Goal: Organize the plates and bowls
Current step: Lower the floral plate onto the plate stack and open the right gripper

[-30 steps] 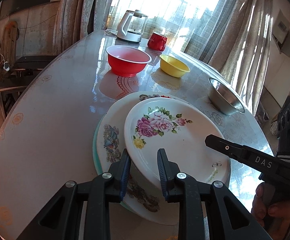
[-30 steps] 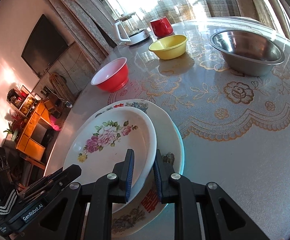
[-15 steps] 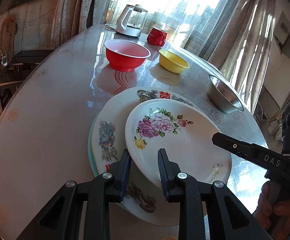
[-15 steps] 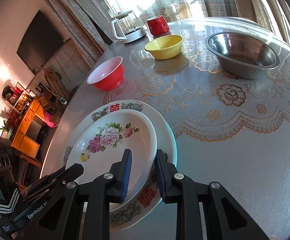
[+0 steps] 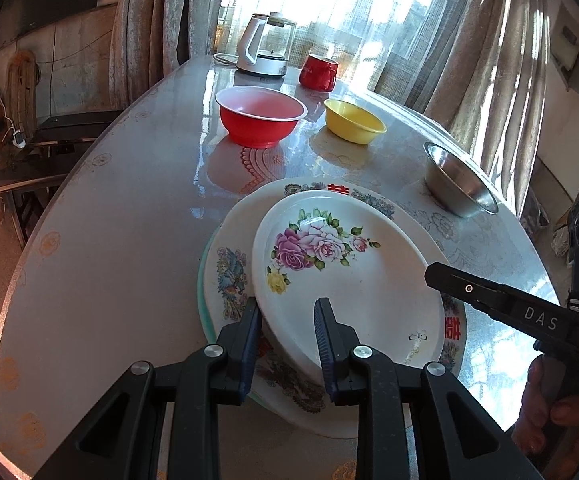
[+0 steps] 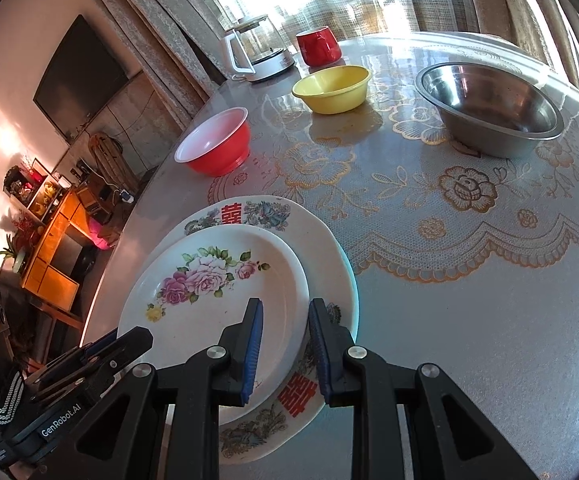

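Rose-patterned white oval plate (image 5: 341, 272) lay atop a larger white plate with red characters (image 6: 297, 394), stacked on the glossy round table (image 5: 101, 240). Left gripper (image 5: 287, 332) and right gripper (image 6: 285, 334) straddled opposite rims; their jaws stood narrowly apart, and whether they pressed on the rim could not be told. Judged rigid, glazed, slippery and breakable, it called for a hold on the raised rim from both sides.

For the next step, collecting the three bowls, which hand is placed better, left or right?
Probably the right. Both grippers straddle the rim of the rose plate, so neither is free yet. The right gripper is on the side of the steel bowl and yellow bowl; only the red bowl lies leftward.
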Available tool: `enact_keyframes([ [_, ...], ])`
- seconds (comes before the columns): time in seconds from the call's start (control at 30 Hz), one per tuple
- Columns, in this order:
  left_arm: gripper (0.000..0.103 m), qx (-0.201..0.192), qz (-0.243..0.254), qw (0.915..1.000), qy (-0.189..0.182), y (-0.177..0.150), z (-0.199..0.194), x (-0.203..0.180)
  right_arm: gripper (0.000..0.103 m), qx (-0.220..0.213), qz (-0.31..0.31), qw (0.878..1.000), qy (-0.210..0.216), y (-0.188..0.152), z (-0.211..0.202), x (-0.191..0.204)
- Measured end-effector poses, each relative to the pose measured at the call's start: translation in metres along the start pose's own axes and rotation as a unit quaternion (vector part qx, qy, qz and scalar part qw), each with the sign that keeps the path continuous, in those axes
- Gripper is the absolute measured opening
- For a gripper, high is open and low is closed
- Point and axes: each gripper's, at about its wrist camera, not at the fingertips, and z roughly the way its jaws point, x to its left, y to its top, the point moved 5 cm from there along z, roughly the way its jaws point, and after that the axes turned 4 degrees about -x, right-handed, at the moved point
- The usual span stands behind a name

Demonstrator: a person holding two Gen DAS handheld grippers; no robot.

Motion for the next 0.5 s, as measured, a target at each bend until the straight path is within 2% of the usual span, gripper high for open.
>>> enact_keyframes([
  [0.1,0.026,-0.001,0.02,0.9997,0.014,-0.0017,0.0009,-0.0043,0.025,0.0,-0.003,1.0,0.007,-0.0006,-0.002,0.0024],
  [0.23,0.026,0.002,0.022,0.9996,0.017,-0.002,-0.001,-0.0032,0.025,0.001,-0.006,1.0,0.012,-0.0025,-0.0027,0.0046],
  [0.4,0.026,-0.011,0.052,0.9974,0.049,-0.0029,-0.0064,-0.0039,0.025,-0.004,-0.01,1.0,0.008,-0.0049,-0.0041,0.0034],
  [0.5,0.027,-0.004,0.04,0.9987,0.03,-0.0011,-0.0045,-0.0018,0.027,-0.009,-0.003,1.0,0.008,-0.0047,-0.0052,-0.0011],
])
